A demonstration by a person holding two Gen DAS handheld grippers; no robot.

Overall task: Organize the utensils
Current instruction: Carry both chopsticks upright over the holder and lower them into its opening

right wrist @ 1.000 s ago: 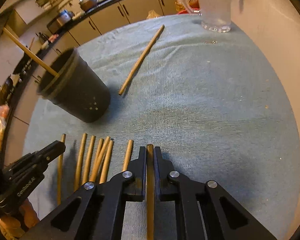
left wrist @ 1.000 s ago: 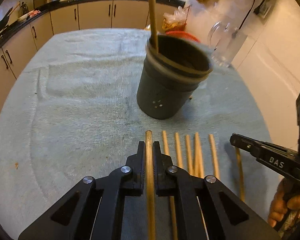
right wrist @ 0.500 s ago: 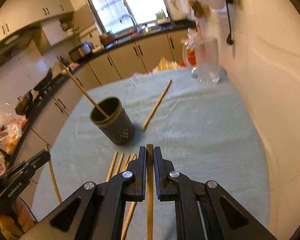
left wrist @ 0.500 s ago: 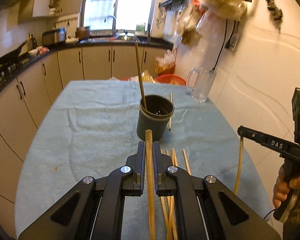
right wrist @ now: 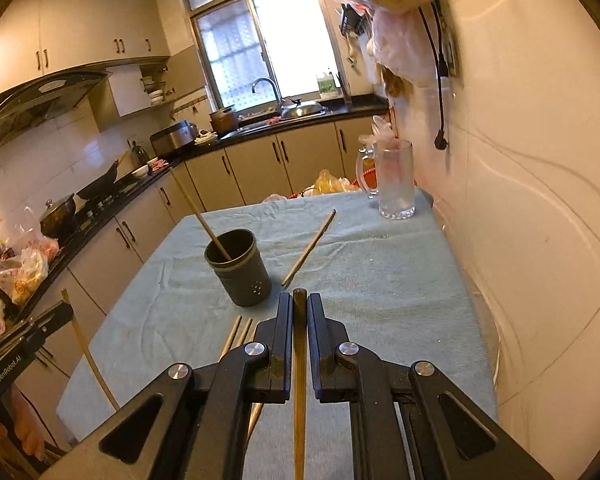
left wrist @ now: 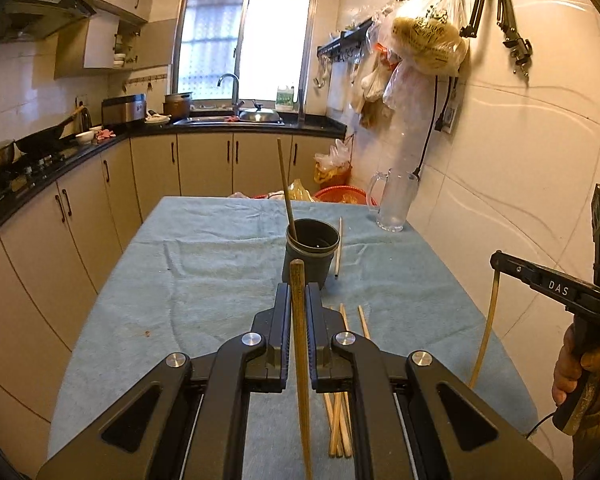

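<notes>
My left gripper point(left wrist: 299, 294) is shut on a bamboo chopstick point(left wrist: 301, 340), held up above the table. My right gripper point(right wrist: 299, 302) is likewise shut on another chopstick point(right wrist: 299, 364). Ahead on the teal cloth stands a dark holder cup point(left wrist: 309, 260) point(right wrist: 242, 272) with one chopstick point(left wrist: 285, 192) leaning in it. A single loose chopstick point(right wrist: 309, 254) lies just right of the cup. Several more chopsticks point(left wrist: 340, 404) lie on the cloth below the grippers. In the left wrist view, the right gripper point(left wrist: 496, 258) shows at the right edge, its chopstick point(left wrist: 485, 332) hanging down.
A glass mug point(left wrist: 394, 200) stands at the far right corner of the cloth-covered table point(left wrist: 204, 280), close to the tiled wall. A red basket point(left wrist: 346, 194) and bags sit behind the table. Cabinets and a counter run along the left and back.
Both grippers have lifted up and back from the cloth, each carrying its chopstick. The views have tilted upward, so the cup and table look smaller and farther away.
</notes>
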